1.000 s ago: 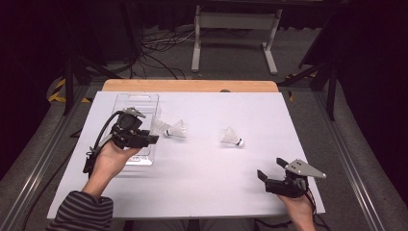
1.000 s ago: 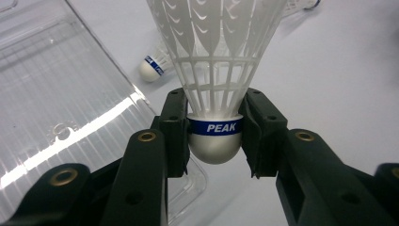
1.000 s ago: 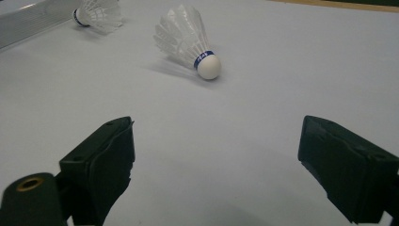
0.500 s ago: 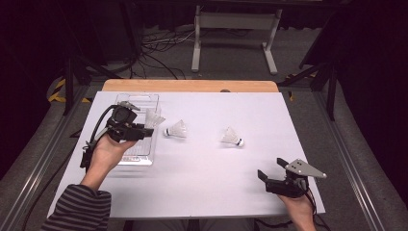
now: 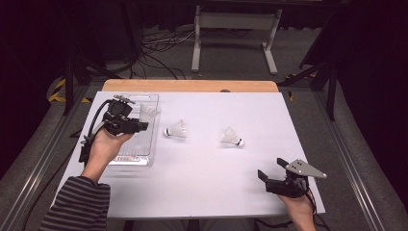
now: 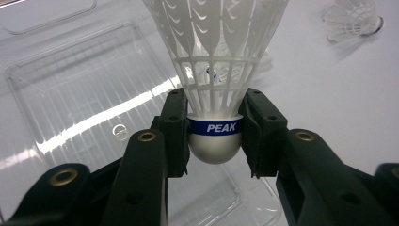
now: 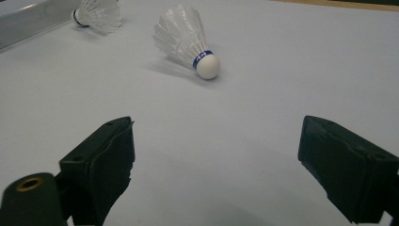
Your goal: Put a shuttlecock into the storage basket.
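Note:
My left gripper [image 6: 215,136] is shut on the rounded white cork of a white feather shuttlecock [image 6: 214,70] with a blue band, skirt pointing away. It hangs over a clear plastic tray [image 6: 84,103]. In the high view this left gripper [image 5: 139,126] and its shuttlecock [image 5: 148,113] are over the tray [image 5: 137,151] at the table's left. Two more shuttlecocks lie on the white table, one near the tray [image 5: 177,130] and one at the middle [image 5: 232,137]. My right gripper [image 5: 270,169] rests open near the front right, nothing between its jaws; the middle shuttlecock [image 7: 186,40] lies ahead of it [image 7: 216,155].
A wooden strip [image 5: 192,85] runs along the table's far edge. Beyond it, cables and a grey metal stand [image 5: 235,21] sit on the floor. A metal rail [image 5: 38,159] runs beside the table's left side. The tray's edge [image 7: 28,19] lies far left of the right gripper.
The left hand has carried its shuttlecock left and away from the person, from the tray's right edge to over the tray. The right gripper has stayed put.

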Demonstrator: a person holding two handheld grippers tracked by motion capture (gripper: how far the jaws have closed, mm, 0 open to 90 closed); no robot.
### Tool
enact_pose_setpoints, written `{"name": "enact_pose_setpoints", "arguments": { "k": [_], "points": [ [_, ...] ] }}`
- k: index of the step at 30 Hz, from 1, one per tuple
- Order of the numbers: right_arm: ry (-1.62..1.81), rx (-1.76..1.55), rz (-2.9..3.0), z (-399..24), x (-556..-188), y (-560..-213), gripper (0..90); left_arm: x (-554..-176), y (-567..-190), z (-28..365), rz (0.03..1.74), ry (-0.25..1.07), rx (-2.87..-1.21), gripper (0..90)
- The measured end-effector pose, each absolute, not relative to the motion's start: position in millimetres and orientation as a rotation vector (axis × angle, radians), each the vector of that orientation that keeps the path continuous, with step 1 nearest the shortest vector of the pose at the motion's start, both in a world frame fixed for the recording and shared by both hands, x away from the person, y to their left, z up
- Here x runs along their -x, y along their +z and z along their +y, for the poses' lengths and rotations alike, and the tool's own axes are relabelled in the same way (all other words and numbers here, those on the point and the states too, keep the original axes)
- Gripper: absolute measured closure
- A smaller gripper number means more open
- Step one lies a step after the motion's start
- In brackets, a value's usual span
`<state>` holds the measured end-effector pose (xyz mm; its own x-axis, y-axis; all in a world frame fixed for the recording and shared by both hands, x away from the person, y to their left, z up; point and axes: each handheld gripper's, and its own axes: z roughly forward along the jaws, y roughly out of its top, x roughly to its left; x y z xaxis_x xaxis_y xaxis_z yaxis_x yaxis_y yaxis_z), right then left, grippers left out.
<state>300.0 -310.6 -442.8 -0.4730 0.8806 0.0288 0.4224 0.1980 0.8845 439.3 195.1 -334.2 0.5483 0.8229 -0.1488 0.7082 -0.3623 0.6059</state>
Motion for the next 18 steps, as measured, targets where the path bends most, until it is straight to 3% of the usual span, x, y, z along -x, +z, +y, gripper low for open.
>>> {"name": "enact_pose_setpoints", "arguments": {
  "k": [18],
  "points": [
    [1.217, -1.208, 1.985, -310.3, -299.3, -442.5, 12.0, -475.9, -357.1, 201.9, 1.371, 0.236, -2.150, 65.3]
  ]
}}
